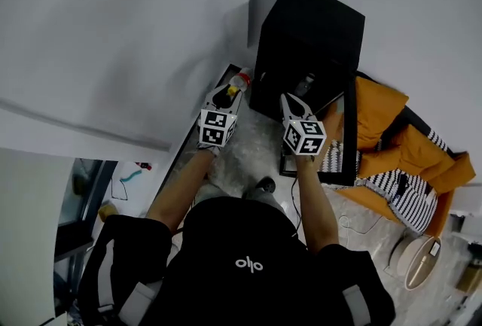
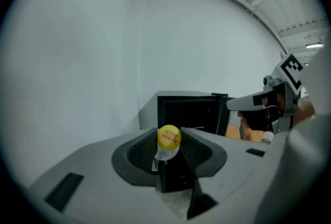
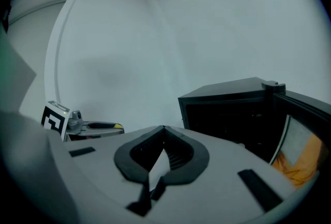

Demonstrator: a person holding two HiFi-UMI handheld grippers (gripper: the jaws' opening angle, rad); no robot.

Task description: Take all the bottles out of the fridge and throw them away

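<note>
A small clear bottle (image 2: 166,148) with a yellow cap sits between the pads of my left gripper (image 1: 228,93), which is shut on it just below the cap. In the head view the bottle (image 1: 239,80) sticks out past the jaws, left of the black fridge (image 1: 307,38). The fridge door (image 1: 349,142) hangs open and the inside is dark; I cannot make out bottles in it. My right gripper (image 1: 289,101) is shut and empty, held in front of the fridge opening. In the right gripper view its jaws (image 3: 163,129) meet at the tips, with the fridge (image 3: 232,112) to the right.
A white wall runs behind and left of the fridge. An orange jacket (image 1: 380,132) and striped cloth (image 1: 403,196) lie on the floor to the right of the door. A round pale object (image 1: 418,260) stands at the lower right. The floor under the grippers is speckled grey.
</note>
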